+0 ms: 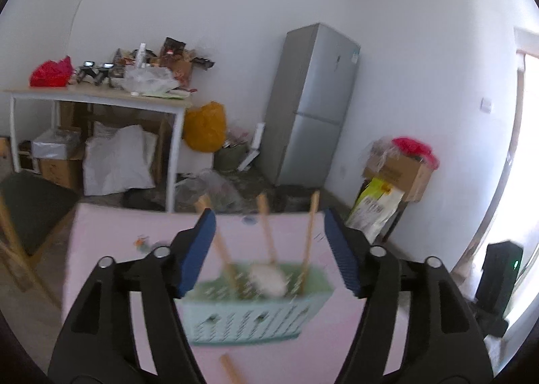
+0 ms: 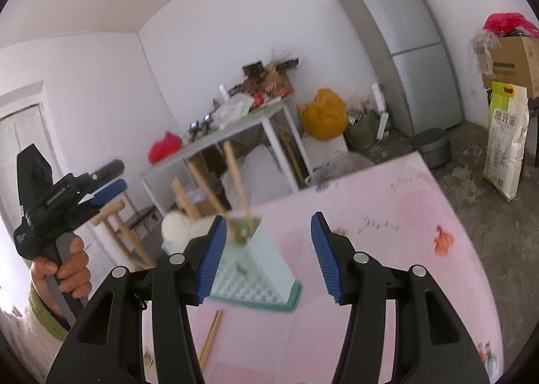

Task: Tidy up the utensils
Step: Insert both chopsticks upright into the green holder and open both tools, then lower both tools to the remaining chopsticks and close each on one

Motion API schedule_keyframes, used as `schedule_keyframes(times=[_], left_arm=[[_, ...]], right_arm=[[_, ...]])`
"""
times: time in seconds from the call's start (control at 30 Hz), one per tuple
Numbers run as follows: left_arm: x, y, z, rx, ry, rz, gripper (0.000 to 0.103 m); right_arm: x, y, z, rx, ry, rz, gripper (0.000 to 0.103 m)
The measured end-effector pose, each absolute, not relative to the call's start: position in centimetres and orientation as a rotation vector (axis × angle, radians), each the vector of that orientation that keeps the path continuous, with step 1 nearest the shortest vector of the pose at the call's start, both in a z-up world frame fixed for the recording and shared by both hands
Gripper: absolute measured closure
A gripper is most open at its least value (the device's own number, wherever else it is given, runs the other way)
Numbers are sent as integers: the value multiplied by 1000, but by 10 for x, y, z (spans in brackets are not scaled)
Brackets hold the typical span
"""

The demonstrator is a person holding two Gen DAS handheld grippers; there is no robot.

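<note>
Left view: left gripper [image 1: 269,249] wide open, nothing between the pads. Green caddy [image 1: 249,309] on pink table [image 1: 101,249], just ahead, holding three wooden-handled utensils [image 1: 267,232], handles up and fanned, heads down. They look light, stiff; grip mid-handle.

Right view: right gripper [image 2: 266,257] half open, empty. Caddy [image 2: 259,269] sits left of centre; chopsticks [image 2: 210,338] lie flat on the table beside it, long axis toward camera. Thin, probably slippery; pinch at the middle.
</note>
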State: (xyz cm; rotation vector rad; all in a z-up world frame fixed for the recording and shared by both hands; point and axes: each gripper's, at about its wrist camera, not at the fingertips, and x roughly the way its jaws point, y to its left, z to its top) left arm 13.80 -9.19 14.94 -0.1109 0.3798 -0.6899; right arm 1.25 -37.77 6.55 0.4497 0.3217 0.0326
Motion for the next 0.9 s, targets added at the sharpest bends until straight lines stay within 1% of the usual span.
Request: schedule_keyframes(times=[0.1, 0.13, 0.27, 0.37, 0.5, 0.57, 0.6, 0.7, 0.9], left_arm=[[127, -70, 132, -52, 460, -611, 31], [125, -63, 120, -18, 512, -569, 30], [124, -43, 72, 46, 687, -454, 28], [123, -34, 30, 97, 818, -370, 28], [112, -26, -10, 126, 889, -310, 28], [109, -23, -25, 104, 933, -314, 28], [108, -22, -29, 98, 946, -313, 28], [101, -21, -41, 107, 965, -310, 28], [98, -28, -49, 128, 961, -322, 28]], right_arm=[[11, -361, 48, 450, 403, 73, 52], [13, -351, 40, 448, 447, 89, 52], [31, -312, 4, 459, 636, 174, 52], [47, -282, -19, 449, 765, 225, 56], [66, -249, -43, 411, 893, 259, 66], [75, -237, -52, 374, 941, 243, 74], [80, -232, -56, 359, 964, 235, 76], [87, -223, -58, 318, 981, 220, 81], [96, -209, -58, 261, 1004, 211, 86]])
